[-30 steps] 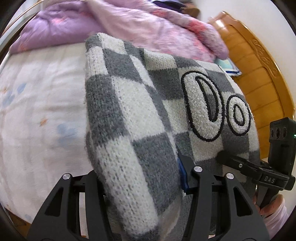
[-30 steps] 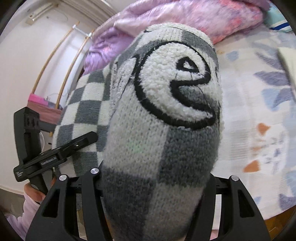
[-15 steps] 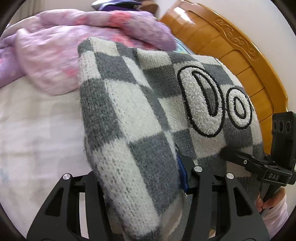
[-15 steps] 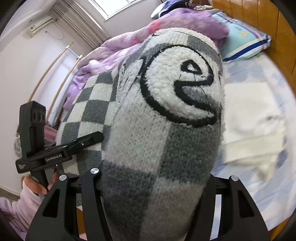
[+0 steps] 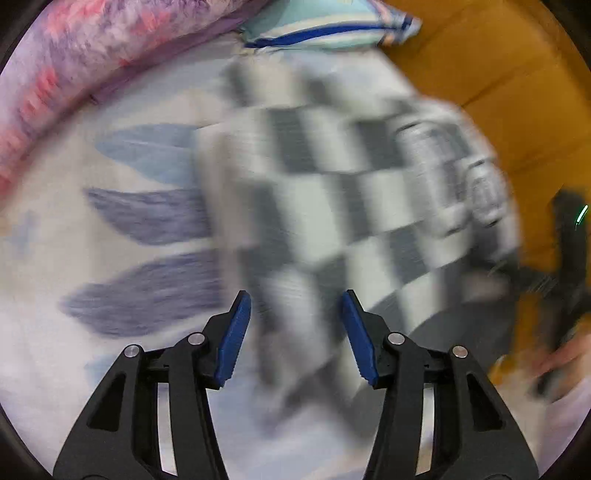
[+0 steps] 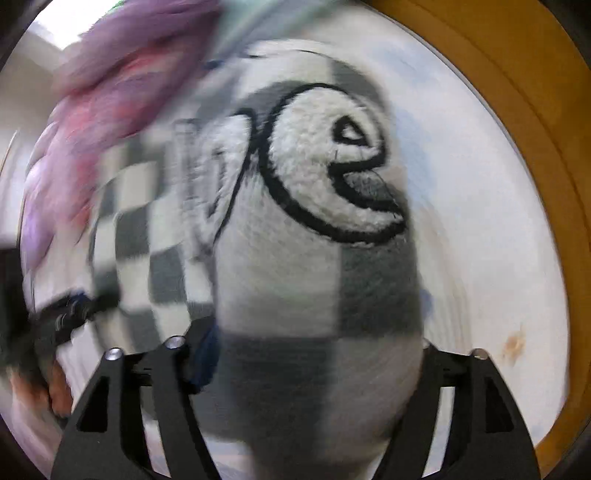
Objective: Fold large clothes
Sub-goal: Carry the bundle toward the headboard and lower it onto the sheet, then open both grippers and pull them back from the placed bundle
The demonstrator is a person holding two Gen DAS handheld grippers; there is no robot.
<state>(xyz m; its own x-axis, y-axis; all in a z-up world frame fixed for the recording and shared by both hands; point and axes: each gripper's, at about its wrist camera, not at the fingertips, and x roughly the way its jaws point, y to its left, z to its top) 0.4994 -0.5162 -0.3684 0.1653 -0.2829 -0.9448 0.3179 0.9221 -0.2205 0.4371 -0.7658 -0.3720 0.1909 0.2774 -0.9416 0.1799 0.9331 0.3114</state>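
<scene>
**Q:** Left gripper (image 5: 295, 332): how is it seen?

**A:** Its two blue-padded fingers (image 5: 234, 339) are spread wide apart, and nothing is clamped between them. A blurred grey-and-white checkered sweater (image 5: 332, 206) is seen beyond and between the fingers, lying on or just over the bed; contact with the pads cannot be told through the blur.

**Q:** And the right gripper (image 6: 306, 369)?

**A:** Its black fingers are closed on a thick bunch of the same checkered sweater (image 6: 295, 295), which fills the middle of the right wrist view. A fuzzy white letter "e" outlined in black (image 6: 332, 173) is shown on the knit just above the grip.

**Q:** Where is the sweater placed?

**A:** It is spread over a white bedsheet printed with blue and purple leaf shapes (image 5: 147, 221), close to an orange wooden headboard (image 5: 498, 74) at the right. A striped blue-and-teal pillow (image 5: 325, 26) is seen at the top, and a pink-and-purple quilt (image 5: 74, 55) is bunched at the upper left. The other handheld gripper is seen, blurred, at the right edge of the left view.
</scene>
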